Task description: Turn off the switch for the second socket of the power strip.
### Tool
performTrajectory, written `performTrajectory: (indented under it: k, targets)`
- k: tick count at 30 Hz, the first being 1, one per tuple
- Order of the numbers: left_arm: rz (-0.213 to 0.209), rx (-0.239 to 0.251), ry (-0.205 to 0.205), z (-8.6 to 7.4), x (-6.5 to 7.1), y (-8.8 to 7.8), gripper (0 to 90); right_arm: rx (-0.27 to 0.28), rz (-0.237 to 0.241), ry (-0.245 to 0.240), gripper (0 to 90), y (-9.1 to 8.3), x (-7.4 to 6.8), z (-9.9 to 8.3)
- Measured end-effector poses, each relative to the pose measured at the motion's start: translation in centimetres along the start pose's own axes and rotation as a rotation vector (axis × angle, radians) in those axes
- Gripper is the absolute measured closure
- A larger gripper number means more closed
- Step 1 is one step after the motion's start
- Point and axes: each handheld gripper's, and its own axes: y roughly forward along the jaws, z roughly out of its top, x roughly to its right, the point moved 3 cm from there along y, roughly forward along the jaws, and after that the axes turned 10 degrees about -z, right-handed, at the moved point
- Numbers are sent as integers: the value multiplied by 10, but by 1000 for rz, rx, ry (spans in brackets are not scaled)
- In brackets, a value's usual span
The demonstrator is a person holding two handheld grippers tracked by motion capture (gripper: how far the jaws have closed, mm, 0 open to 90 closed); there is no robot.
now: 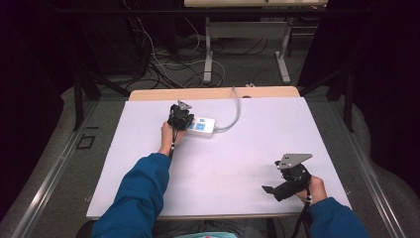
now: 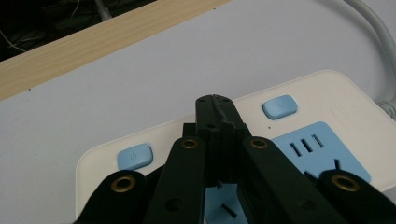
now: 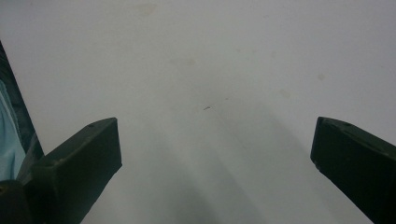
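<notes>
Left tool (image 2: 215,100) is clenched, its two black jaws pressed together with nothing between them, and its tip stands over the white power strip (image 2: 327,98), between the two small blue switches (image 2: 279,107) and just above the blue socket faces. Whether the tip already touches the plastic I cannot tell. The strip lies near the far edge of the white surface (image 1: 247,148), and its grey cable (image 1: 235,111) runs off toward the wooden border behind it (the end of the cable goes out of sight). No plug is seen in the sockets that show. Right tool (image 3: 215,149) is released, jaws wide apart over bare surface, and it rests well apart from the strip at the near right side. My judgement is that the work is at an early point: the left tool has arrived at the strip, but pressing a switch seems not yet done.
</notes>
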Motion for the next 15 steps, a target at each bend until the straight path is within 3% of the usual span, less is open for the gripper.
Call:
performTrajectory:
  k: [15]
  targets:
    - [13, -2, 11, 1, 1, 1, 900, -19, 1, -3, 20, 0, 0, 0]
